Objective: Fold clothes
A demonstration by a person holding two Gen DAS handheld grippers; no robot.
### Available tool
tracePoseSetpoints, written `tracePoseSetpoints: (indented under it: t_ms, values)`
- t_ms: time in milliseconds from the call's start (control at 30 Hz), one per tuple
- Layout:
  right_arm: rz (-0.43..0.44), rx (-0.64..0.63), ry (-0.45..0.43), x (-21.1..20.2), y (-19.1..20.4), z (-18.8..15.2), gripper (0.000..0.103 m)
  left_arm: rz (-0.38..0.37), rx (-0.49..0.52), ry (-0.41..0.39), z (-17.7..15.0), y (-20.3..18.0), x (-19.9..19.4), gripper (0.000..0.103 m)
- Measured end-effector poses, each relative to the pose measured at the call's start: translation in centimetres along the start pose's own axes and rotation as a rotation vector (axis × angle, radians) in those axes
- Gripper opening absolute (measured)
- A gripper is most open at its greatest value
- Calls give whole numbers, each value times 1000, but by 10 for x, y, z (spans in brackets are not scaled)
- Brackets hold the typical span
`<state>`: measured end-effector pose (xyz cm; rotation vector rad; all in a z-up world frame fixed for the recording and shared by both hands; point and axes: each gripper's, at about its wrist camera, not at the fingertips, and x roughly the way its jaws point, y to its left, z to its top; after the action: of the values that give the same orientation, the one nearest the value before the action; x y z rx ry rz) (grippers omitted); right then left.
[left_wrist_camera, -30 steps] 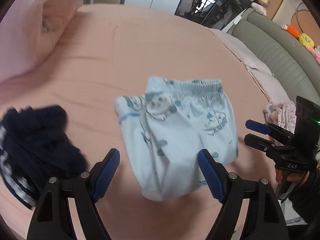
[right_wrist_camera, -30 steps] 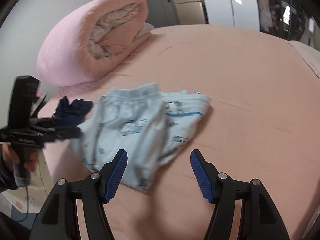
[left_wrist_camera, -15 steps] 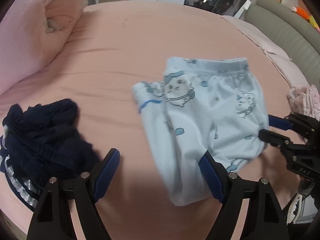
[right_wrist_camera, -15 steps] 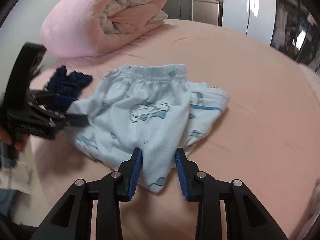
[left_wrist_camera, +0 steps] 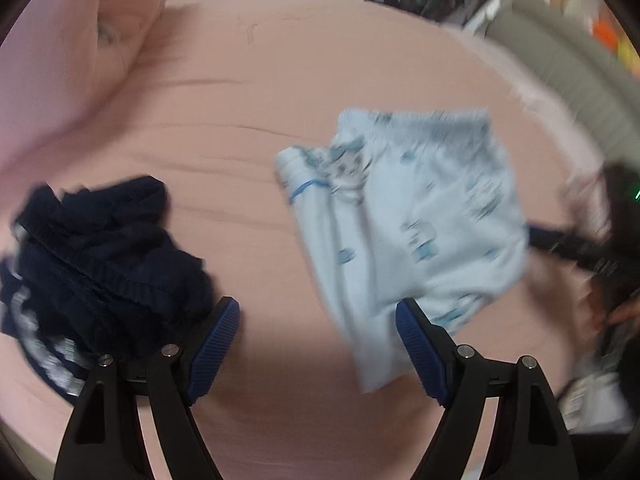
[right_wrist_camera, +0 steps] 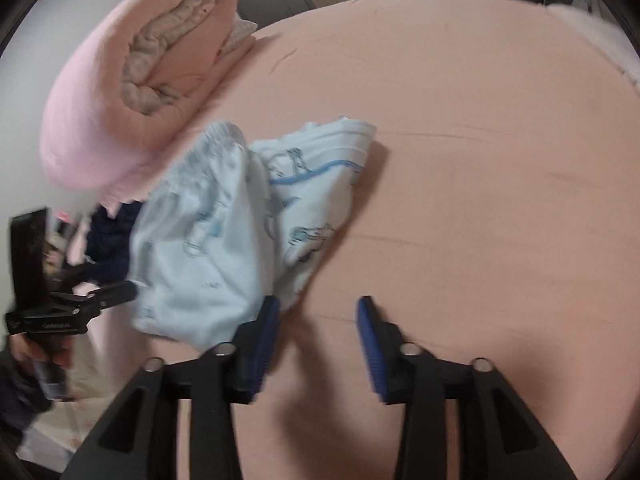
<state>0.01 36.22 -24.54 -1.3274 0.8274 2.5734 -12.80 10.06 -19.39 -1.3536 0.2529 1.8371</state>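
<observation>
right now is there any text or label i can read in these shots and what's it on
No text reads clearly.
Left gripper: a small white marking on its black body, too blurred to read.
Right gripper: a pale marking on its body, smeared by motion.
Light blue pants: cartoon prints only, no words.
Dark navy garment: white stripes, no lettering.
</observation>
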Motion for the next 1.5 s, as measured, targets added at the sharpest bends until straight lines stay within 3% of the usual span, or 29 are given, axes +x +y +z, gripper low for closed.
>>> tracePoseSetpoints:
  t_ms: [67, 167, 233, 333, 433, 600, 733, 933, 1133, 1333, 1433, 1500]
  values:
    - [59, -3, -18, -5, 1, 1, 74, -40, -70, 27, 2, 7, 5, 80]
    - [112, 17, -39, -8, 2, -1, 74, -26, -108, 66, 1, 8, 15, 80]
    - [131, 40, -19, -3, 2, -1, 75, -12, -90, 51, -1, 3, 15, 80]
    - [192, 115, 12, 3, -4, -7, 75, -66, -83, 60, -4, -3, 14, 80]
    - [264, 228, 37, 10, -14, -17, 75, -152, -142, 63, -7, -1, 15, 81]
    - [352, 424, -34, 14, -39, -27, 77, -272, -306, 59, -9, 15, 28, 88]
    - [390, 478, -8, 25, -38, -14, 91, -368, -401, 19, -6, 26, 33, 103]
    - [411, 457, 11, 44, -19, 6, 102, -409, -487, -30, 0, 26, 39, 103]
    - [553, 518, 23, 70, -13, 27, 102, -398, -461, -36, 12, -1, 60, 103]
    - [755, 580, 47, 90, -21, 41, 102, -425, -517, -55, 19, 4, 67, 103]
    - [789, 576, 56, 89, -24, 40, 99, -441, -538, -80, 16, 9, 65, 103]
    - [758, 591, 65, 90, -27, 38, 88, -435, -517, -88, 16, 4, 66, 103]
